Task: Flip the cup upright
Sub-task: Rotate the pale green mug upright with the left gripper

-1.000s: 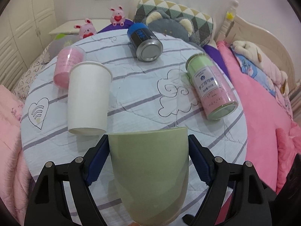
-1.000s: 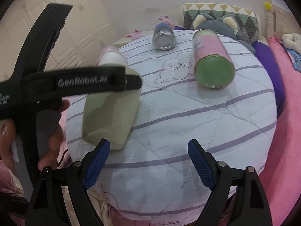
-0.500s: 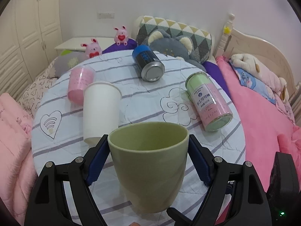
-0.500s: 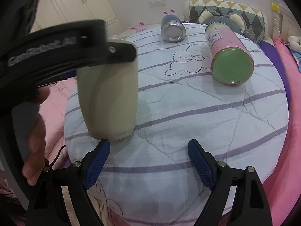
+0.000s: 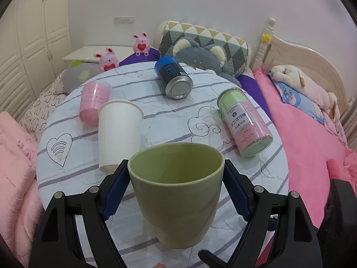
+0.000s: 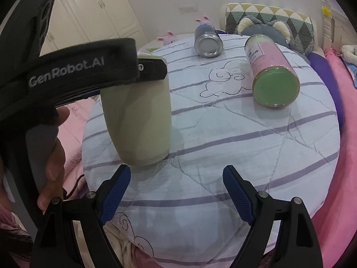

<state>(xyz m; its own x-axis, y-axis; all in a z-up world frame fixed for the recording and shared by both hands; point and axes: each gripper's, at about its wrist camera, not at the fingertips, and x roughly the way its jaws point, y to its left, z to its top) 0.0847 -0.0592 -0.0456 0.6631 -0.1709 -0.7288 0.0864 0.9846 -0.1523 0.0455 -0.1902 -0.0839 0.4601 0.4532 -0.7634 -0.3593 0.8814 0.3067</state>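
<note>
My left gripper point(image 5: 176, 167) is shut on a green cup point(image 5: 176, 196). The cup stands upright with its open mouth up, and its base rests on the round quilted table point(image 5: 169, 120) near the front edge. In the right wrist view the green cup point(image 6: 138, 122) stands at the left with the left gripper's arm point(image 6: 84, 76) clamped near its rim. My right gripper point(image 6: 176, 174) is open and empty, low over the table just to the right of the cup.
A white paper cup point(image 5: 119, 134) and a pink cup point(image 5: 94, 100) lie on their sides at the left. A blue can point(image 5: 174, 80) and a pink-green canister point(image 5: 243, 120) lie further back. Plush toys, pillows and pink bedding surround the table.
The left gripper has rotated the green cup from mouth-down to mouth-up and lowered it onto the table. The right gripper stayed open and drew a little closer.
</note>
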